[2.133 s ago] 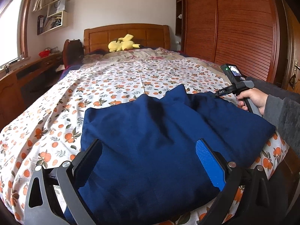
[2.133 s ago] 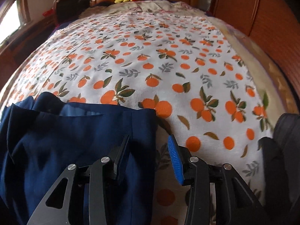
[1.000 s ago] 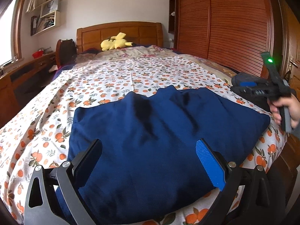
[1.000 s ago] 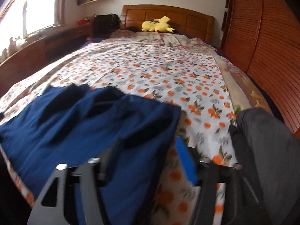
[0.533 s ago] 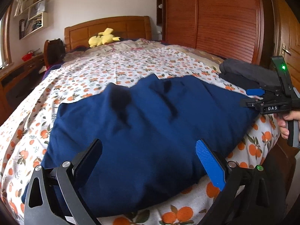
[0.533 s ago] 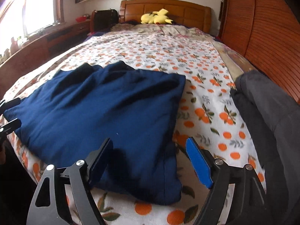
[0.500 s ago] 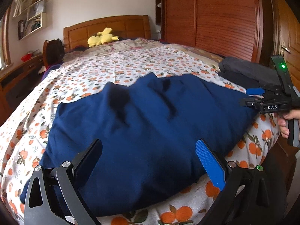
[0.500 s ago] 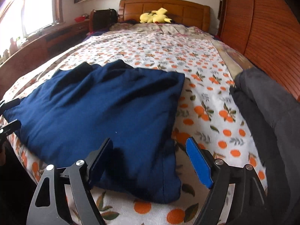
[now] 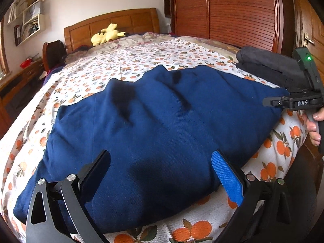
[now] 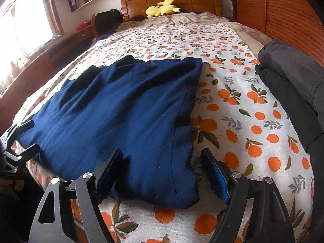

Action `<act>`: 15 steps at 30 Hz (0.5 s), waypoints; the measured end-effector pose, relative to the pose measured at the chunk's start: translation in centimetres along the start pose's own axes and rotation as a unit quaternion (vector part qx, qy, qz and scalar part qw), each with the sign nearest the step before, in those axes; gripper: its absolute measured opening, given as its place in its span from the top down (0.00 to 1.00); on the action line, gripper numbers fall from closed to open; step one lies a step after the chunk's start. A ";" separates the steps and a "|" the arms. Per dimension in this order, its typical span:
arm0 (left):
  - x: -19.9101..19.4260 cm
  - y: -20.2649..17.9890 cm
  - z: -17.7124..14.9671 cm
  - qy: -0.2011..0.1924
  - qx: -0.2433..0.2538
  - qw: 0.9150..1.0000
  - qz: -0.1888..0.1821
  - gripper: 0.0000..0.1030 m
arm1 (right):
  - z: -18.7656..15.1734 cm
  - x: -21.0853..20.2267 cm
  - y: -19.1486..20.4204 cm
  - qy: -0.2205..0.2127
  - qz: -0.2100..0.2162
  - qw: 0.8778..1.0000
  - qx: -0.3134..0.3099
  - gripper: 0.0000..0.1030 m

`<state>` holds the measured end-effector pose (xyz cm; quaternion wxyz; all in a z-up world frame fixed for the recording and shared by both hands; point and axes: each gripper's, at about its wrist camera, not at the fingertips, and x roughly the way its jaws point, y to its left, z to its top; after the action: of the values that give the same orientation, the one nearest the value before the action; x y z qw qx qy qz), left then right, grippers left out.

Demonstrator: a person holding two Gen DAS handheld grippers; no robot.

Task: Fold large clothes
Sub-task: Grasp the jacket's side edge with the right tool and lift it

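Note:
A folded navy blue garment point(image 9: 154, 133) lies flat near the foot of the bed, on the orange-print sheet point(image 9: 141, 60); it also shows in the right wrist view point(image 10: 125, 113). My left gripper point(image 9: 160, 174) is open and empty, held just off the garment's near edge. My right gripper point(image 10: 162, 170) is open and empty, over the garment's near right corner. The right gripper's body shows at the right edge of the left wrist view point(image 9: 297, 101). The left gripper's fingers point(image 10: 20, 137) show at the far left of the right wrist view.
A folded dark grey garment point(image 10: 293, 81) lies on the bed's right side, also in the left wrist view point(image 9: 267, 66). A yellow plush toy point(image 9: 107, 34) sits by the wooden headboard point(image 9: 113, 22). A wooden wardrobe point(image 9: 232, 10) stands on the right, a desk point(image 10: 50, 54) on the left.
Both grippers have drawn back from the garment toward the foot of the bed and stayed open. The right gripper, earlier at the garment's far right corner, now hovers at its near corner.

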<state>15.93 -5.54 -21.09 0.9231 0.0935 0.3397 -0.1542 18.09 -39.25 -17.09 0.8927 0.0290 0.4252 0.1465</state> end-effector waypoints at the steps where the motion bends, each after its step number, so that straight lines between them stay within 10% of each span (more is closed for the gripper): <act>1: 0.1 0.0 0.0 0.002 0.001 1.000 0.000 0.03 | 0.0 0.0 -0.1 0.001 0.004 1.000 0.002 0.32; 15: 1.1 0.2 -0.3 0.019 -0.006 1.000 -0.002 0.02 | 0.8 -2.3 1.6 -0.049 0.060 0.997 -0.006 0.80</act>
<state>16.61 -5.54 -22.01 0.9167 0.0900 0.3583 -0.1525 16.93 -38.30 -14.59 0.9022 0.0563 0.3779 0.2004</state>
